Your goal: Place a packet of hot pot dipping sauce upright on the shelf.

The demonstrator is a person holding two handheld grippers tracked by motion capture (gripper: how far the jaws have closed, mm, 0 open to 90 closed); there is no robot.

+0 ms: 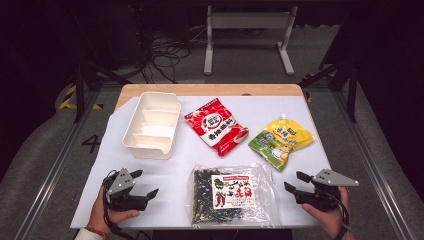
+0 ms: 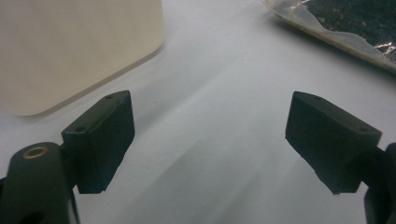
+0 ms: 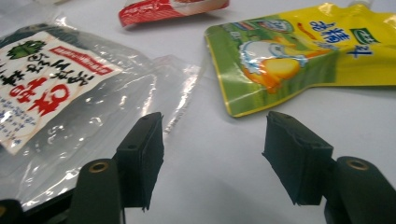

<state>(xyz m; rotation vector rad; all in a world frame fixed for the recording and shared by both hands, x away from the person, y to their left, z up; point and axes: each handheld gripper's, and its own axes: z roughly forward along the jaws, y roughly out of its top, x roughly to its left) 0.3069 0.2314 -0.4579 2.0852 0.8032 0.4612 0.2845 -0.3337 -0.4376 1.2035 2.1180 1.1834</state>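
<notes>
My left gripper point(image 1: 146, 182) rests open near the table's front left corner, nothing between its jaws. In the left gripper view it point(image 2: 210, 121) points over bare white surface, with the white divided container point(image 2: 70, 46) ahead to the left. My right gripper point(image 1: 293, 180) is open at the front right, just right of a clear bag of dark dried food point(image 1: 231, 194). In the right gripper view it point(image 3: 215, 140) stands beside that bag's edge point(image 3: 60, 88), and a yellow-green pouch point(image 3: 289, 60) lies beyond. Both are held by hands.
The white container point(image 1: 151, 125) stands at the back left. A red snack packet point(image 1: 216, 125) lies mid-table and the yellow-green pouch point(image 1: 280, 140) to its right. A white sheet point(image 1: 170, 165) covers the wooden table point(image 1: 210, 90). Cables and a metal stand are on the floor behind.
</notes>
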